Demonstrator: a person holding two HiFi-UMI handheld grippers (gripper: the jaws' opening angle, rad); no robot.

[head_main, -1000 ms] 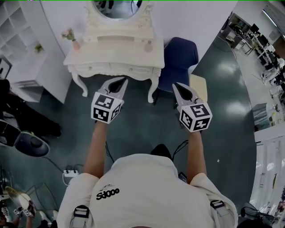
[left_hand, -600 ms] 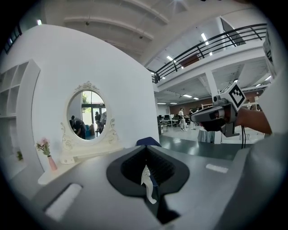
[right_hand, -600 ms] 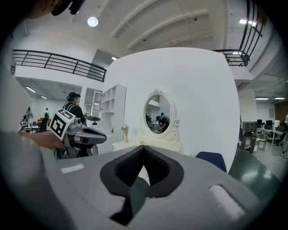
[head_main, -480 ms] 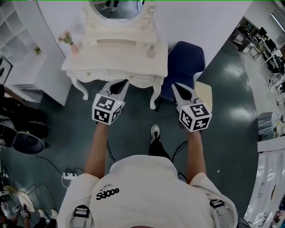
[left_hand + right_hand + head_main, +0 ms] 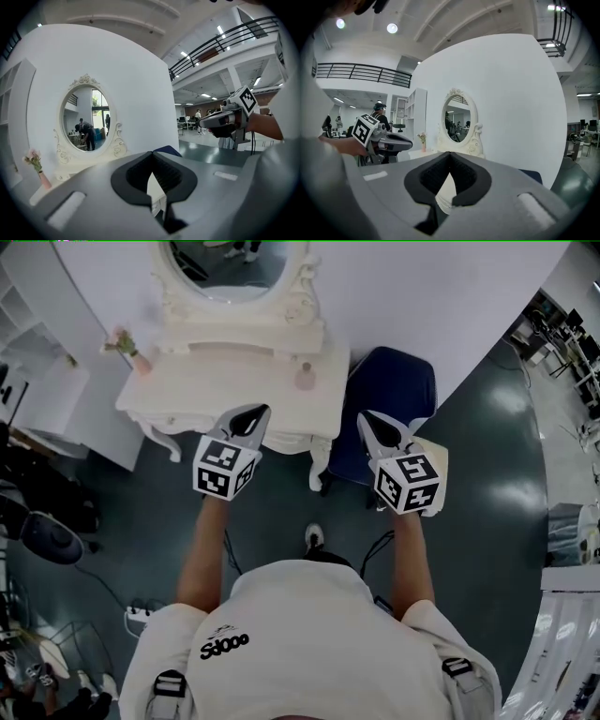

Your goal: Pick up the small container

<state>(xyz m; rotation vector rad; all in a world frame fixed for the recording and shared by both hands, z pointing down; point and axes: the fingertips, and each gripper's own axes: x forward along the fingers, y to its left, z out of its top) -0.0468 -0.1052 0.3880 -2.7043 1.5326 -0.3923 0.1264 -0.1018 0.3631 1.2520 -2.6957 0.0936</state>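
We hold the left gripper (image 5: 251, 416) and the right gripper (image 5: 367, 422) side by side, each with its jaws pressed together on nothing (both gripper views show the tips meeting); the small pale pink round container (image 5: 305, 379) stands on the white ornate dressing table (image 5: 216, 388), near its right edge, below the oval mirror (image 5: 232, 266); a pink flower vase (image 5: 131, 351) stands by the left edge; a dark blue chair (image 5: 394, 390) sits just beside the table's right edge.

Floor (image 5: 487, 521) is dark and really glossy, glare patches out at 3 o'clock. Bench (image 5: 206, 390) looks like cream painted wood, smooth. Chair (image 5: 389, 381) is matt navy cloth. Left tongs (image 5: 255, 412) and right tongs (image 5: 364, 418): smooth grey plastic, ribbed black pads (image 5: 166, 176).
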